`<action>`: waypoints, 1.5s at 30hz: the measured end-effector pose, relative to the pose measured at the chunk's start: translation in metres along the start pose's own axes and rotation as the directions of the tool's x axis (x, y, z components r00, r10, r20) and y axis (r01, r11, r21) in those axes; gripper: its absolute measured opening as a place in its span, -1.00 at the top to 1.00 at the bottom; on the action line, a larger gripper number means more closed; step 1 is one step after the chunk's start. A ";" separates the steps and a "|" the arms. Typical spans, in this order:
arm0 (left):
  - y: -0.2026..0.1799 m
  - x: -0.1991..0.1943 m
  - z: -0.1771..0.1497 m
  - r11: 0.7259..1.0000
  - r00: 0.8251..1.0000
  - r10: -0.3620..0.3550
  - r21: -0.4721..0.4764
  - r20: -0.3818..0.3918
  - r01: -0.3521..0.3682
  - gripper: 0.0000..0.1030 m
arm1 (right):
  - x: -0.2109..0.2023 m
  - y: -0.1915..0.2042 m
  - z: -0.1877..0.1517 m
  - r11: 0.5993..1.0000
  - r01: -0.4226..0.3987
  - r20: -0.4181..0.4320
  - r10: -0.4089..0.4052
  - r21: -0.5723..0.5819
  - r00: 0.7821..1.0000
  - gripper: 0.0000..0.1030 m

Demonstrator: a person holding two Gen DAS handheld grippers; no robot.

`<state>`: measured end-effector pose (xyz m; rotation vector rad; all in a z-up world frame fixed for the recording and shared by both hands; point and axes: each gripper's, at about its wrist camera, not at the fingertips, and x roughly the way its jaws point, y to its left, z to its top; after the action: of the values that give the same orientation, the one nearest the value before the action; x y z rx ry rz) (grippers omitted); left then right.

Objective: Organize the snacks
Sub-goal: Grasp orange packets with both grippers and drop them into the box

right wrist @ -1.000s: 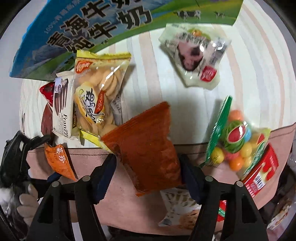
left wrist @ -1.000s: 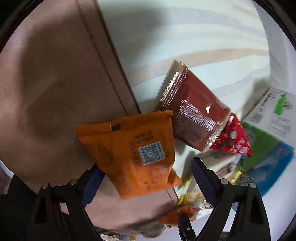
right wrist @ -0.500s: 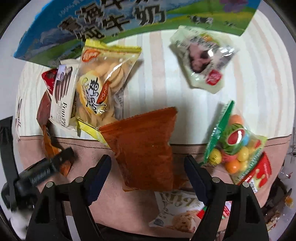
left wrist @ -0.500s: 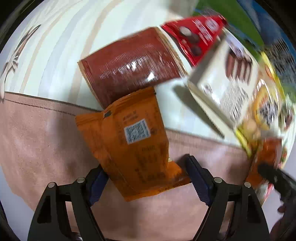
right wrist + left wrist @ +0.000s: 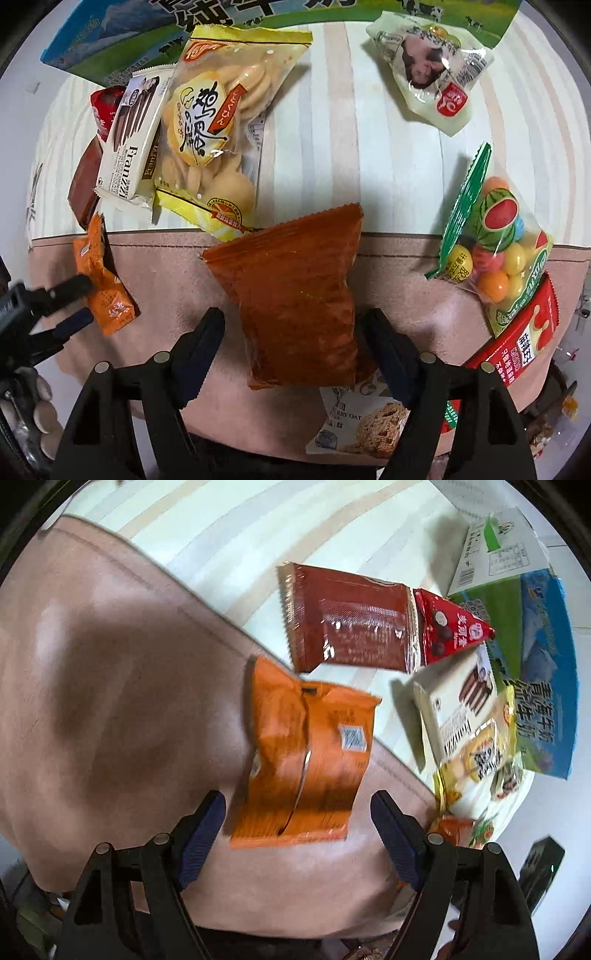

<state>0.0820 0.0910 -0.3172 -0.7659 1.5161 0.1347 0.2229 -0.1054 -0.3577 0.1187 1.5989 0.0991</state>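
A striped pale tabletop (image 5: pixel 332 129) with a pink mat (image 5: pixel 177 266) along its near edge fills both my wrist views, snacks scattered across it.

From my right wrist view, far left, my left gripper (image 5: pixel 62 306) reaches in, its jaws spread either side of the orange packet (image 5: pixel 105 291) lying on the mat; I cannot tell whether a finger touches it. Above that sit a brown packet (image 5: pixel 83 184) and a red pouch (image 5: pixel 105 107), part-covered by a white wafer box (image 5: pixel 129 136), which overlaps a yellow biscuit bag (image 5: pixel 218 122). A blue-green milk carton (image 5: pixel 122 40) lies along the far edge. In the middle, a rust-red packet (image 5: pixel 295 295) rests across the mat's edge, its near end between the open jaws of my right gripper (image 5: pixel 295 347), with gaps showing on both sides. Under it lies an oat-bar wrapper (image 5: pixel 365 424). Far right: a clear-and-cream pouch (image 5: pixel 432 66) on the stripes, a gumball bag (image 5: pixel 495 254) on the mat edge, and a red-white pack (image 5: pixel 524 343) beneath that.

In my left wrist view, the orange packet (image 5: pixel 306 760) lies on the mat (image 5: pixel 110 701) between the left gripper's (image 5: pixel 299 830) wide-open jaws, clear of both pads. Beyond it lie the brown packet (image 5: pixel 347 624) and red pouch (image 5: pixel 450 627), then the wafer box (image 5: pixel 458 709), biscuit bag (image 5: pixel 476 757) and milk carton (image 5: pixel 539 664) to the right.
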 end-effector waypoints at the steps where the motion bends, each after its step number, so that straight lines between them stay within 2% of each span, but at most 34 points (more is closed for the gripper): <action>1: -0.004 0.003 0.014 1.000 1.000 0.013 0.003 0.005 -0.013 -0.56 | -0.001 0.006 -0.003 1.000 0.015 0.011 -0.015 -0.010 1.000 -0.57; 2: -0.009 0.002 0.034 1.000 1.000 0.027 0.011 0.010 -0.027 -0.56 | -0.001 0.009 -0.004 0.999 0.028 0.018 -0.027 -0.018 0.999 -0.57; 3: -0.017 0.008 0.036 0.998 0.998 0.053 0.034 0.016 -0.054 -0.55 | -0.001 0.011 -0.005 0.999 0.041 0.025 -0.041 -0.026 0.999 -0.57; 4: -0.028 0.015 0.040 0.993 0.995 0.093 0.070 0.026 -0.095 -0.55 | 0.000 0.014 -0.007 0.997 0.064 0.038 -0.062 -0.041 0.997 -0.53; 5: -0.043 0.021 0.058 0.987 0.992 0.122 0.096 0.040 -0.126 -0.51 | 0.001 0.030 -0.008 0.994 0.089 0.050 -0.086 -0.056 0.995 -0.45; 6: -0.051 0.023 0.054 0.975 0.984 0.162 0.140 0.072 -0.170 -0.23 | 0.003 0.035 -0.013 0.991 0.109 0.059 -0.105 -0.073 0.993 -0.15; 7: -0.062 0.026 0.049 0.955 0.973 0.205 0.199 0.103 -0.222 -0.11 | 0.003 0.037 -0.016 0.990 0.119 0.067 -0.113 -0.080 0.991 -0.12; 10: -0.080 0.031 0.030 0.906 0.956 0.251 0.312 0.151 -0.287 -0.08 | 0.003 0.032 -0.028 0.994 0.095 0.083 -0.090 -0.057 0.993 -0.03; 12: -0.088 0.034 0.015 0.879 0.948 0.269 0.360 0.169 -0.314 -0.08 | -0.003 0.028 -0.023 0.997 0.069 0.085 -0.066 -0.036 0.994 -0.01; 13: -0.107 0.045 0.014 0.876 0.948 0.271 0.365 0.165 -0.314 -0.08 | -0.009 0.015 -0.023 0.999 0.042 0.077 -0.041 -0.013 0.996 0.00; 16: -0.114 0.054 -0.003 0.872 0.948 0.275 0.373 0.161 -0.317 -0.07 | -0.016 -0.003 -0.024 0.999 -0.021 0.064 0.019 0.033 0.998 0.01; 19: -0.113 0.047 -0.024 0.878 0.955 0.256 0.379 0.149 -0.294 -0.03 | -0.031 -0.025 -0.021 0.996 -0.063 0.072 0.059 0.058 0.996 0.02; 23: -0.133 0.030 -0.042 0.875 0.966 0.205 0.413 0.157 -0.253 -0.02 | -0.063 -0.034 -0.022 0.989 -0.129 0.112 0.120 0.073 0.986 0.02; 27: -0.174 -0.018 -0.060 0.876 0.978 0.079 0.454 0.195 -0.161 -0.02 | -0.104 -0.042 -0.005 0.975 -0.210 0.172 0.195 0.070 0.966 0.02; 30: -0.213 -0.059 -0.057 0.869 0.973 -0.018 0.485 0.229 -0.098 -0.02 | -0.149 -0.050 0.004 0.963 -0.265 0.235 0.244 0.059 0.941 0.02; 34: -0.252 -0.119 0.007 0.860 0.964 -0.114 0.510 0.239 -0.025 -0.02 | -0.214 -0.040 0.044 0.947 -0.320 0.320 0.299 0.016 0.899 0.02; 35: -0.241 -0.149 0.025 0.853 0.963 -0.123 0.521 0.241 -0.022 -0.02 | -0.218 -0.031 0.059 0.946 -0.324 0.335 0.302 0.010 0.893 0.02; 37: -0.267 -0.167 0.061 0.838 0.961 -0.116 0.544 0.252 -0.042 -0.03 | -0.232 -0.025 0.087 0.947 -0.320 0.362 0.299 0.001 0.883 0.02; 38: -0.266 -0.171 0.081 0.835 0.962 -0.109 0.548 0.250 -0.048 -0.03 | -0.234 -0.020 0.103 0.948 -0.318 0.370 0.295 0.001 0.881 0.02; 40: -0.285 -0.163 0.120 0.841 0.968 -0.068 0.536 0.240 -0.074 -0.03 | -0.230 -0.010 0.145 0.952 -0.306 0.365 0.282 0.010 0.887 0.02; 41: -0.289 -0.167 0.128 0.841 0.973 -0.053 0.536 0.225 -0.078 -0.03 | -0.228 -0.010 0.159 0.954 -0.300 0.363 0.273 0.017 0.891 0.02; 45: -0.306 -0.130 0.180 0.867 0.989 0.032 0.488 0.143 -0.099 -0.03 | -0.199 -0.002 0.212 0.957 -0.286 0.298 0.258 0.052 0.919 0.02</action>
<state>0.3834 0.0006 -0.1079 -0.2856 1.3682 -0.1504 0.4405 -0.1367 -0.1673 0.4135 1.2869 0.2126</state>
